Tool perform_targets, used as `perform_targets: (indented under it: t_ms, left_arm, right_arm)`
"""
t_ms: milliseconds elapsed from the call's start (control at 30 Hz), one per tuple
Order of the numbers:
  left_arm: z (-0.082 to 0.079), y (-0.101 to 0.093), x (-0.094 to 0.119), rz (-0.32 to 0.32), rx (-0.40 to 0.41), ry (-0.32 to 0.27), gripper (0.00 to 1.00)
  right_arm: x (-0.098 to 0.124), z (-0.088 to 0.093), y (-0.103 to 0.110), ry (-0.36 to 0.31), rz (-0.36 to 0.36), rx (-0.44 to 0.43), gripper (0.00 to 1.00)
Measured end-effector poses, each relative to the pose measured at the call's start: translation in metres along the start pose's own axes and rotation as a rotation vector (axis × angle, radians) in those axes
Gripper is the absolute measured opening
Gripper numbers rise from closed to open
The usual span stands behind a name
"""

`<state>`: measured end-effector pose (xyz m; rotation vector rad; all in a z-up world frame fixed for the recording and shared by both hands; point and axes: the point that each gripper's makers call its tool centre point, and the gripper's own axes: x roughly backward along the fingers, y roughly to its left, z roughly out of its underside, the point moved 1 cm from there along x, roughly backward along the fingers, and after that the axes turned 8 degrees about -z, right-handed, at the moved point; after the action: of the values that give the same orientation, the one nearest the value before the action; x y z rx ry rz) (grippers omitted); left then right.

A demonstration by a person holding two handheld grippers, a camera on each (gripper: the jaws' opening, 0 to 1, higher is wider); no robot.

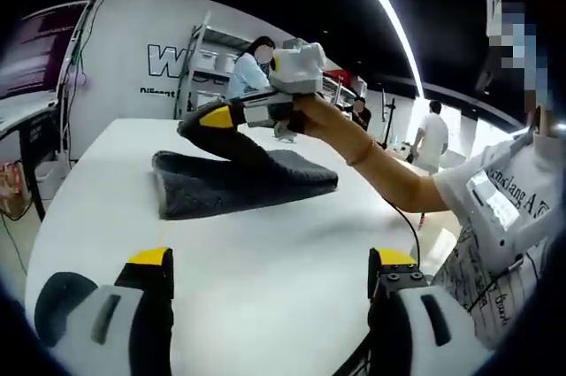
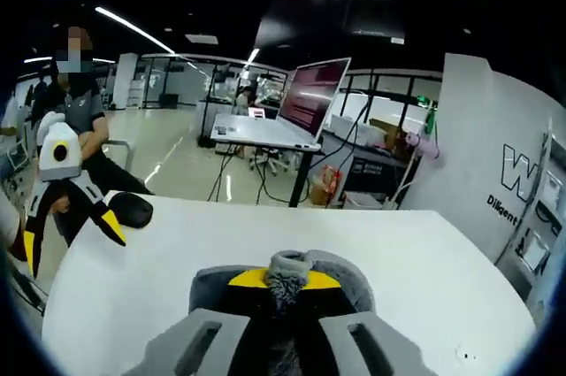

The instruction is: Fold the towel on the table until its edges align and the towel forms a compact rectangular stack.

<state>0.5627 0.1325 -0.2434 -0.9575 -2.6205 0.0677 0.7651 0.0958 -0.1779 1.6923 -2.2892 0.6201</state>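
I am mid-fold. My right gripper is clamped on a bunched edge of the towel, holding it lifted above the rest, which lies partly folded, dark grey, near the middle of the table. My left gripper hangs low over bare table nearer me, jaws wide apart, holding nothing. Next, I judge, I must carry the pinched edge across to the opposite edge and lay it flush; my left could pin the lower layer so it does not drag.
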Motion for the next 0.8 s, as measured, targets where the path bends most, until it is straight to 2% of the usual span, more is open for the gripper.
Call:
perform_targets:
  t_ms: [167,267,400,467,600,800]
  left_arm:
    - [0.002,0.000,0.002,0.000,0.005,0.000,0.95]
    - [0.002,0.000,0.001,-0.001,0.007,-0.003,0.95]
    - [0.003,-0.001,-0.001,0.002,0.013,-0.006,0.95]
    - [0.005,-0.001,-0.003,0.007,0.015,-0.002,0.95]
    - [0.006,-0.001,-0.007,0.013,0.017,0.006,0.95]
    - [0.004,0.001,-0.009,0.018,0.021,0.001,0.95]
  right_arm:
    - [-0.009,-0.014,0.006,-0.026,0.001,0.020,0.06]
    - [-0.024,-0.012,0.015,-0.005,-0.017,0.049,0.06]
    - [-0.045,0.012,0.031,0.073,-0.079,0.049,0.07]
    - [-0.053,0.027,0.041,0.115,-0.121,0.046,0.12]
    - [-0.058,0.041,0.045,0.158,-0.123,0.005,0.34]
    - [-0.046,0.045,0.037,0.185,-0.089,-0.048,0.68]
